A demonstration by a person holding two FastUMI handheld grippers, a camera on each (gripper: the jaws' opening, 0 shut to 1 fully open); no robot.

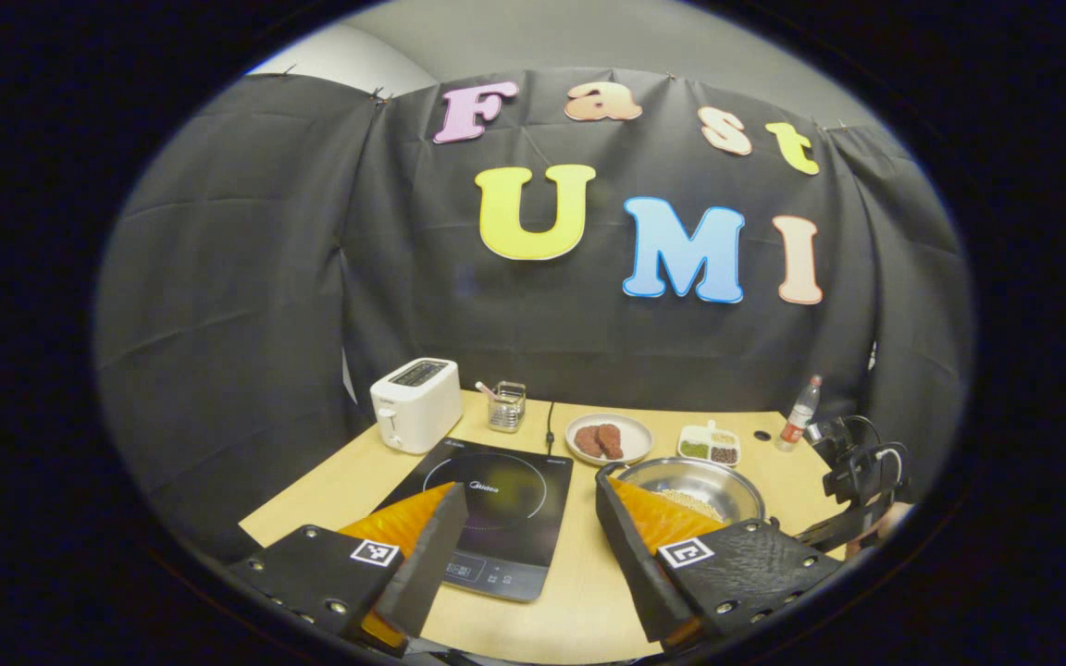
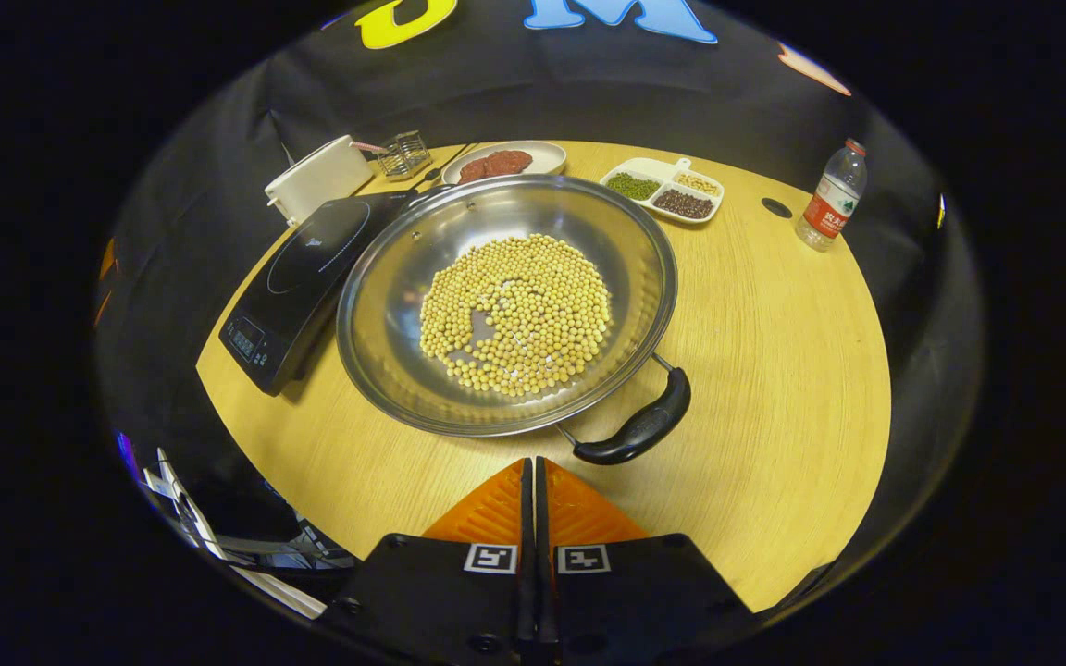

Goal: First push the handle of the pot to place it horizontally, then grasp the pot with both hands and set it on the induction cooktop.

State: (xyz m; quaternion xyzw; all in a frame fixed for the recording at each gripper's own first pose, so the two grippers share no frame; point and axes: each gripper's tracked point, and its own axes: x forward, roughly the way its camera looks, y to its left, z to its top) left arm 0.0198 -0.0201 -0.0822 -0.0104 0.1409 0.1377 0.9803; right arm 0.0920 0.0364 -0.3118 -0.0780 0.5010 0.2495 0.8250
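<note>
The pot [image 2: 507, 305], filled with yellow beans [image 2: 516, 314], sits on the worktop [image 2: 774, 370] just right of the cooktop [image 2: 297, 277], its black handle [image 2: 639, 427] at five o'clock. The right tongs [image 2: 533, 481] are pressed together, empty, just short of that handle. The left tongs [image 1: 528, 518] gape apart above the cooktop. At twelve o'clock, a plate [image 2: 505, 159] holds meat and a divided dish [image 2: 665, 190] holds grains.
</note>
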